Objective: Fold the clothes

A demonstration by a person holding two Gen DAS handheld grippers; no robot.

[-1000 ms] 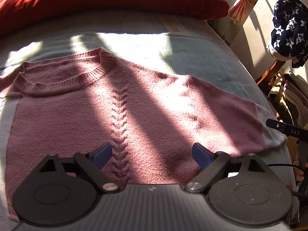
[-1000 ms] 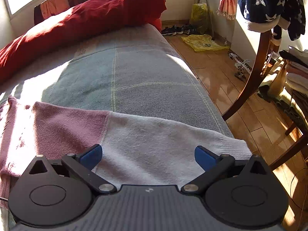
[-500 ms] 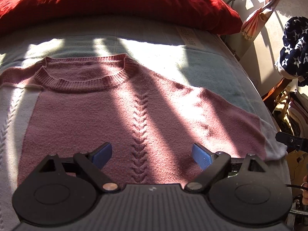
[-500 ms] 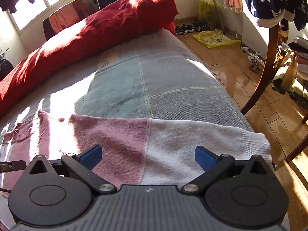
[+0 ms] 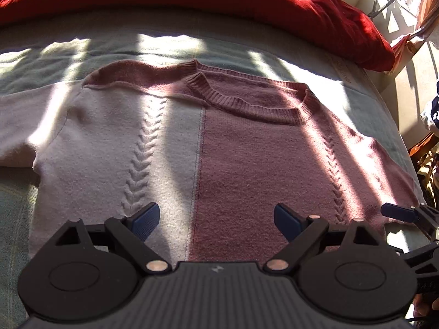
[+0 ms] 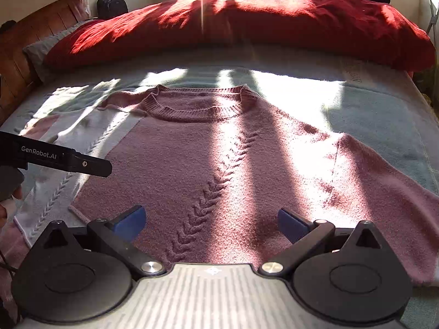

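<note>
Your left wrist view puts the sweater [image 5: 247,148] flat on the bed [image 5: 365,101], front up, split down the middle: the white half with 1 cable braid lies left of the seam, the pink half with its own braid to the right. The collar sits toward the red duvet [image 5: 192,2] at the far edge. At the right border of this view you catch 1 blue pad of the other tool, just over the pink hem.

Your right wrist view gives what the left one lacks: the wooden headboard [image 6: 24,46] and a dark backpack [image 6: 111,5] at far left, and the pink sleeve running out to the right. Here the white half is squeezed to the left edge, partly behind the black arm of your other tool, printed "GenRobot.AI".

Your left tool [image 5: 216,220] is spread wide, its 2 blue pads hovering over the lower body across the seam, nothing between them. Your right tool [image 6: 211,223] is spread just as wide over the pink braid, pinching nothing.
</note>
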